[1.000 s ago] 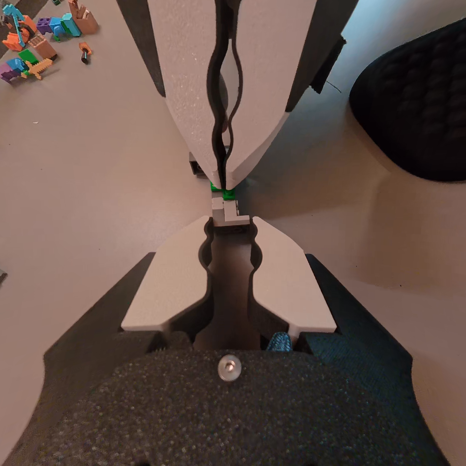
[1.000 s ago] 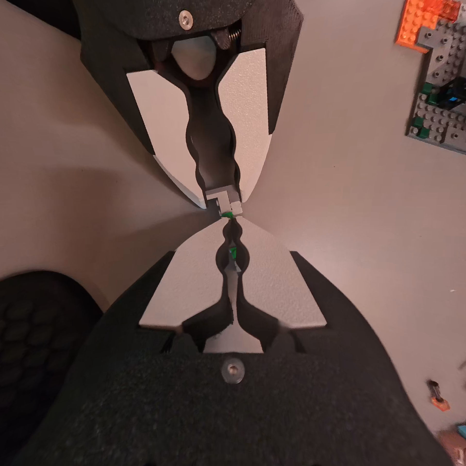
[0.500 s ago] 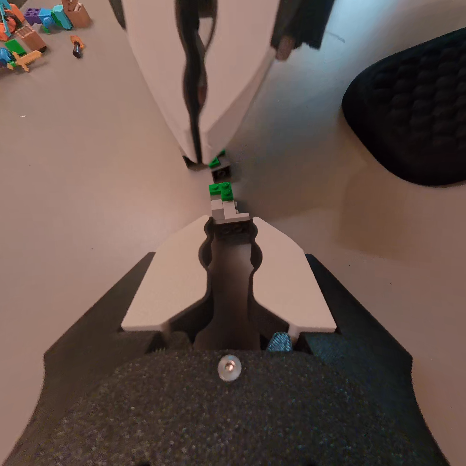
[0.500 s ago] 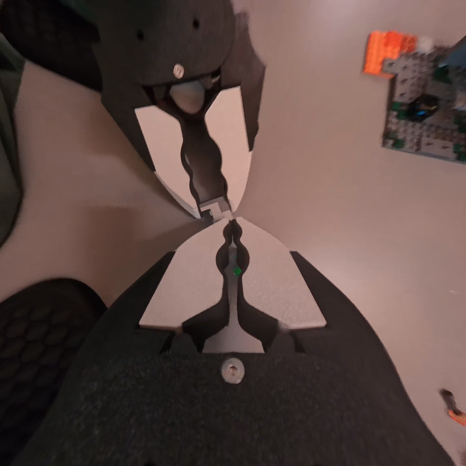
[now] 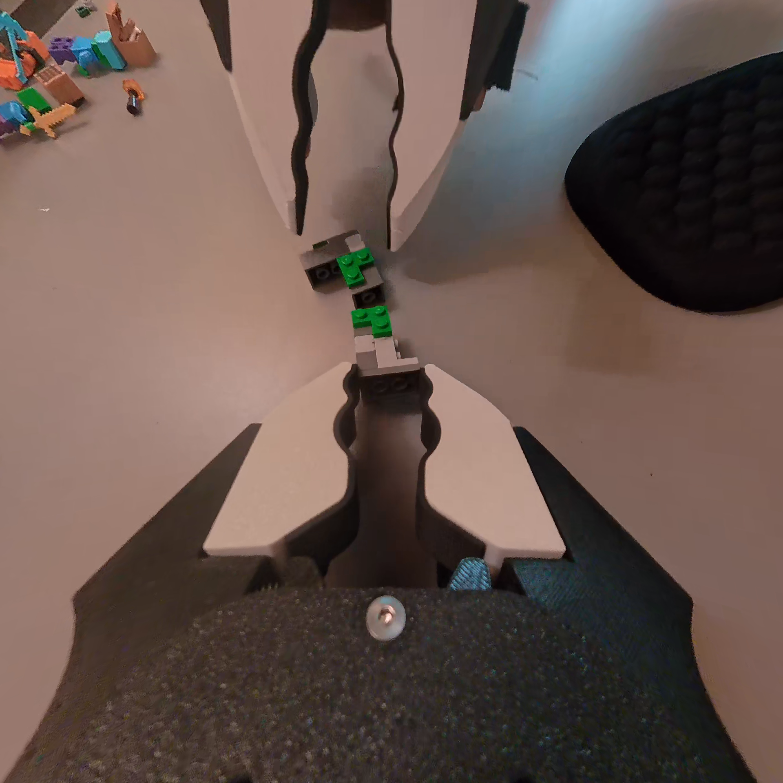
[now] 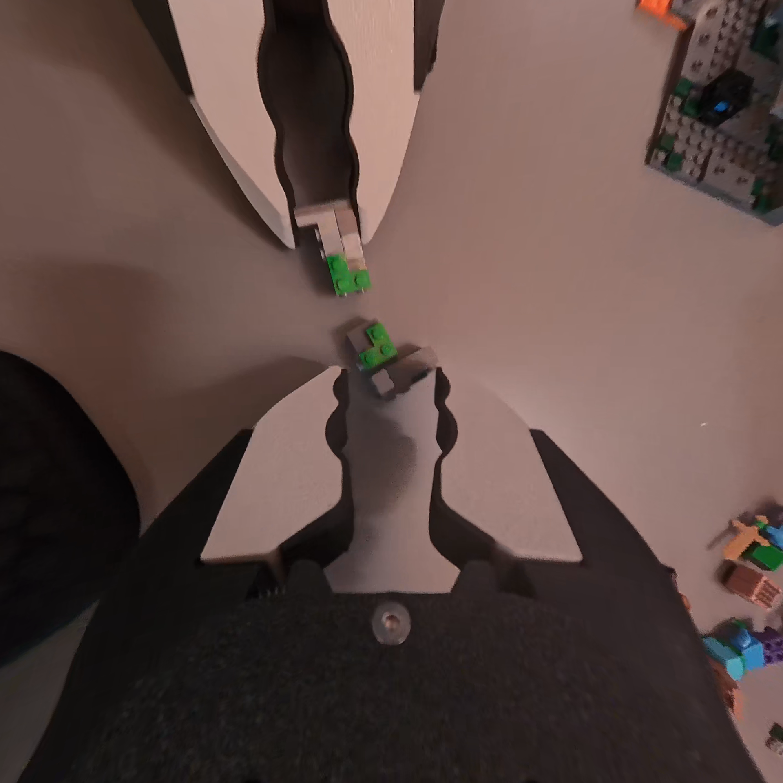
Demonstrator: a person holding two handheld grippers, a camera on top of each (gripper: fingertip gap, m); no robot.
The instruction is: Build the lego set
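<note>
A black dimpled cushion point(image 5: 686, 186) lies on the pale beige tabletop point(image 5: 148, 296), near its edge.

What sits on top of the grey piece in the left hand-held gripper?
A green L-shaped plate sits on the grey piece's far end. Its underside is hidden by the left hand-held gripper.

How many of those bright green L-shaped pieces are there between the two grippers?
2. One green piece tops the small grey build held in the left hand-held gripper. The other green piece tops the grey build lying on the table by the open right hand-held gripper.
</note>
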